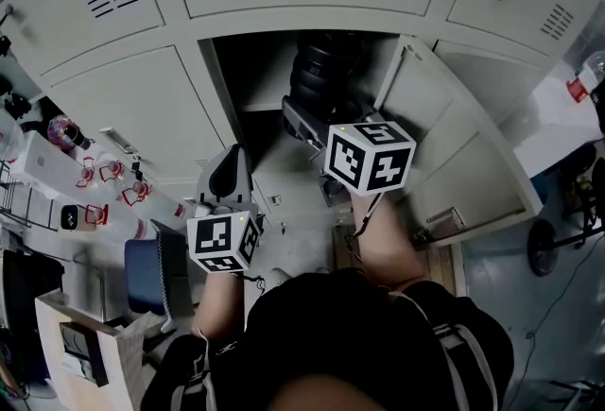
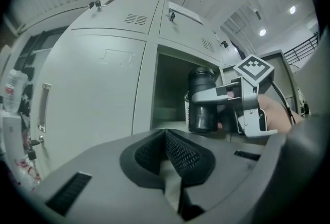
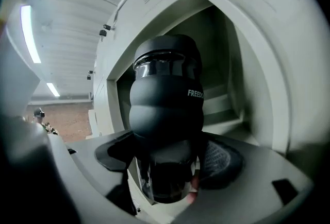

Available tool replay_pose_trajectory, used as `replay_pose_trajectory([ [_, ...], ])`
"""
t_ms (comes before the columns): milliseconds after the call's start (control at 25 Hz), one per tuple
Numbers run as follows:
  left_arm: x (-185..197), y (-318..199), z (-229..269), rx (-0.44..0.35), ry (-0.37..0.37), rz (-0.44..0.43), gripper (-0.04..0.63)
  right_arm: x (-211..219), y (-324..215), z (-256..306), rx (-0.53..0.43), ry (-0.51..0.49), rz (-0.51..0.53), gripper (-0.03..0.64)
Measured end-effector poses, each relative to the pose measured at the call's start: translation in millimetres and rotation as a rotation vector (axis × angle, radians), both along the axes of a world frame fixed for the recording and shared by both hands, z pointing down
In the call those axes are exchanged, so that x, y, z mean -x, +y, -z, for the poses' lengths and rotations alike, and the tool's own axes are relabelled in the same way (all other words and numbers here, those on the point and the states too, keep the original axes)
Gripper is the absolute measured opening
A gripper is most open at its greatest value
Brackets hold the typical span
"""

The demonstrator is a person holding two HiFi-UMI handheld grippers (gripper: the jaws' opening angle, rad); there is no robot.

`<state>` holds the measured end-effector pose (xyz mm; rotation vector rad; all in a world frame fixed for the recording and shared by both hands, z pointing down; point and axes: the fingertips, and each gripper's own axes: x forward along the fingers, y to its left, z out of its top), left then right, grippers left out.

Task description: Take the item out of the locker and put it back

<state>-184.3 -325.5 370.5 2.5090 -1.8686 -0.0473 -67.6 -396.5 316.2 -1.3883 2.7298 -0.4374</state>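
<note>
Grey steel lockers fill the background; one compartment point(image 1: 253, 83) stands open, its door point(image 1: 444, 145) swung toward 3 o'clock. The right gripper point(image 3: 170, 166) fingers pinch the black bottle point(image 3: 165, 104) around its body. The bottle's long axis is upright. In the head view it sits at the compartment mouth, at 12 o'clock from the right gripper. Contact with the shelf cannot be confirmed. The left gripper point(image 2: 167, 158) fingers are pressed together on nothing, at 7 o'clock from the bottle and well apart. The right hand is nearer, so the next move likely runs along the 12-to-6 line.
</note>
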Motion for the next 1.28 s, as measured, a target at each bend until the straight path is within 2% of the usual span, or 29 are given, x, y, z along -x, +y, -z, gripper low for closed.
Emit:
replay_pose_trajectory([
  [200,2,10,-7,0.019,-0.006,0.031,0.012,-3,22,-15,-0.055,0.058,0.014,0.387],
  [480,-1,27,-11,0.029,-0.015,0.069,0.012,2,54,-53,-0.088,0.083,0.082,0.387],
  [680,-9,42,-23,0.055,-0.020,0.079,0.012,3,74,-89,-0.128,0.155,0.095,0.387],
  [960,-3,54,-30,0.068,-0.023,0.108,0.012,3,90,-128,-0.106,0.180,0.091,0.387],
  [1280,-5,59,-38,0.086,-0.030,0.108,0.012,-1,96,-135,-0.092,0.185,0.084,0.387],
])
